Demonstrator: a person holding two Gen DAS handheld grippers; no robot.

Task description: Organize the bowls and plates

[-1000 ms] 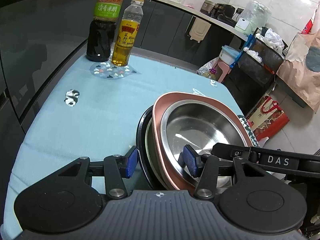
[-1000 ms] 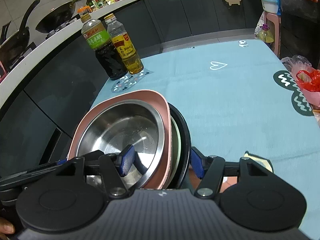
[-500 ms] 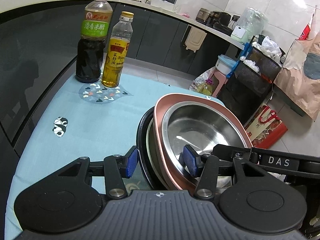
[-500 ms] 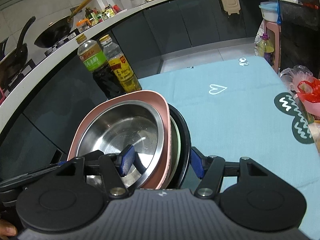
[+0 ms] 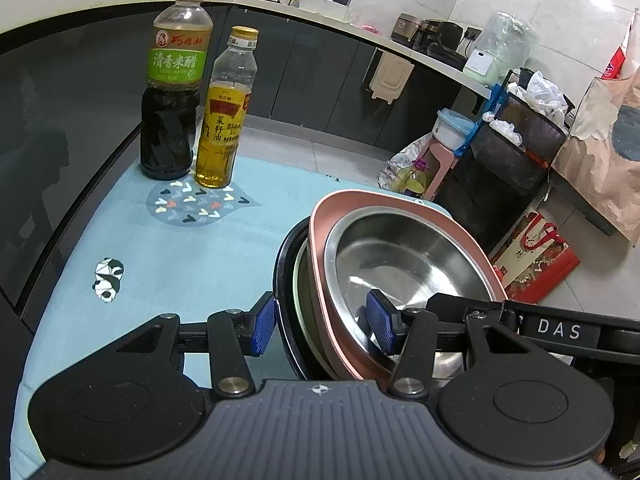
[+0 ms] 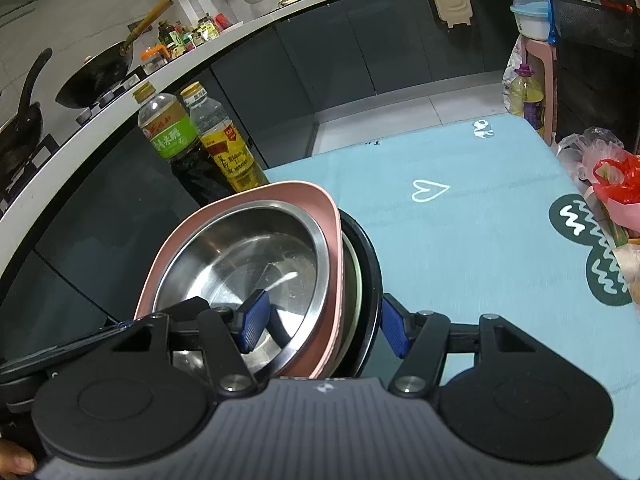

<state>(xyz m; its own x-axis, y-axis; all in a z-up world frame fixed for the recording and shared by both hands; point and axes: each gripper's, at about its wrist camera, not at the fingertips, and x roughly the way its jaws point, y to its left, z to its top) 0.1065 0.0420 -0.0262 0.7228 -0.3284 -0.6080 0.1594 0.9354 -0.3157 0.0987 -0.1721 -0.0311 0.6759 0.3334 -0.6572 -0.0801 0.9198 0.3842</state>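
Left gripper clamps one edge of a nested stack, right gripper the opposite edge, blue pads on either side of the rims. Stack: round stainless steel bowl innermost, in a pink rounded-square dish, pale green plate, black round plate outermost. Light blue tablecloth beneath. Beyond: dark vinegar bottle with green label beside yellow oil bottle.

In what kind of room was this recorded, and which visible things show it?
Most likely a home kitchen: a black wok sits on a stove along the white curved countertop, and a green-labelled dark vinegar bottle and a yellow cooking-oil bottle stand on the light blue table.
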